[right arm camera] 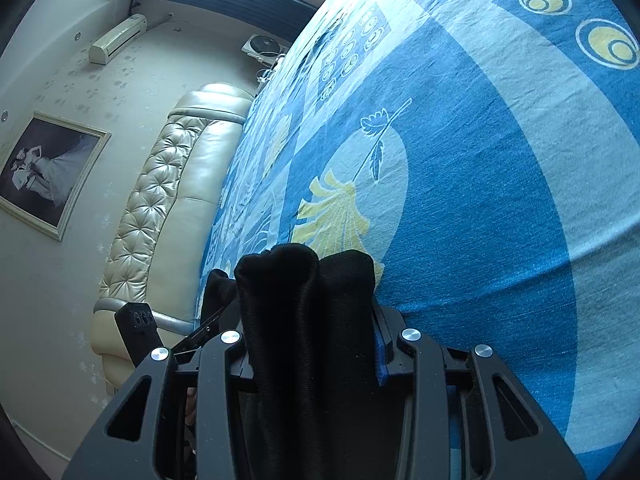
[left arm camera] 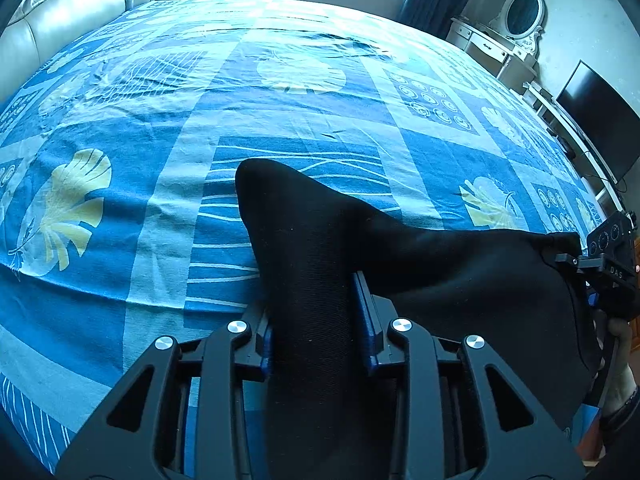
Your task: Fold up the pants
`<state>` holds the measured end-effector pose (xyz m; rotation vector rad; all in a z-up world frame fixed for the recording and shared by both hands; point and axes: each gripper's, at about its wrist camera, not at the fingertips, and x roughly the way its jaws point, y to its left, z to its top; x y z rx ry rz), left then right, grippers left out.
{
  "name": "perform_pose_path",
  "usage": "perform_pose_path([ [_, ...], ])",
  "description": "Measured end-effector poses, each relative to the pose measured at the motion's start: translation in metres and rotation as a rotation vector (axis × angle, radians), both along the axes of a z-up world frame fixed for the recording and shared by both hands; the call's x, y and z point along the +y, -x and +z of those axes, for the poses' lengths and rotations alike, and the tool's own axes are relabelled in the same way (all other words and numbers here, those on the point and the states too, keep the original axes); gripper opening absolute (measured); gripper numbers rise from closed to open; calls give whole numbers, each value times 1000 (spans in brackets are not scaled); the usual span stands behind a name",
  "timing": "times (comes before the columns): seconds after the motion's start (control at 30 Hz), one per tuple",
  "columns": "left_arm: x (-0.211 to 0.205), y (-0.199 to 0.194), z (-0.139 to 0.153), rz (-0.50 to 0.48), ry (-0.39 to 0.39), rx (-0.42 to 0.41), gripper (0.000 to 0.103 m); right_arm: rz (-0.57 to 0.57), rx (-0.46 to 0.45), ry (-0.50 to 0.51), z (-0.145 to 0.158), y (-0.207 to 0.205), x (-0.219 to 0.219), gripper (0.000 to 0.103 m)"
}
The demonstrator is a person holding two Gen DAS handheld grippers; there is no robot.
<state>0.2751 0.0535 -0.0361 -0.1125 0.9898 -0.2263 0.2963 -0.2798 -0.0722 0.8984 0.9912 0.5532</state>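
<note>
Left gripper [left arm camera: 316, 312] and right gripper [right arm camera: 310, 320] each clamp their jaws on bunched black pants [left arm camera: 400, 256] above the bed [left arm camera: 160, 128]; the right gripper's body reads "DAS".

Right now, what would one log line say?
left gripper: shut on pants | right gripper: shut on pants | pants: held over bed

black pants [left arm camera: 316, 280] on a blue bedsheet [left arm camera: 160, 120] with pale bands, yellow leaves and ringed circles
</note>
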Motion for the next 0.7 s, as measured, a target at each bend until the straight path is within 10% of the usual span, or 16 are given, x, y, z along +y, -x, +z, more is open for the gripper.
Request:
perform_pose_path([
  [0.17,6,3,8,23,-19,-5,62,-6,20,-33,4,6,-4,50],
  [0.7,67,126,7,30,386,116,79,-85,74,-10,24,121,-63,73],
])
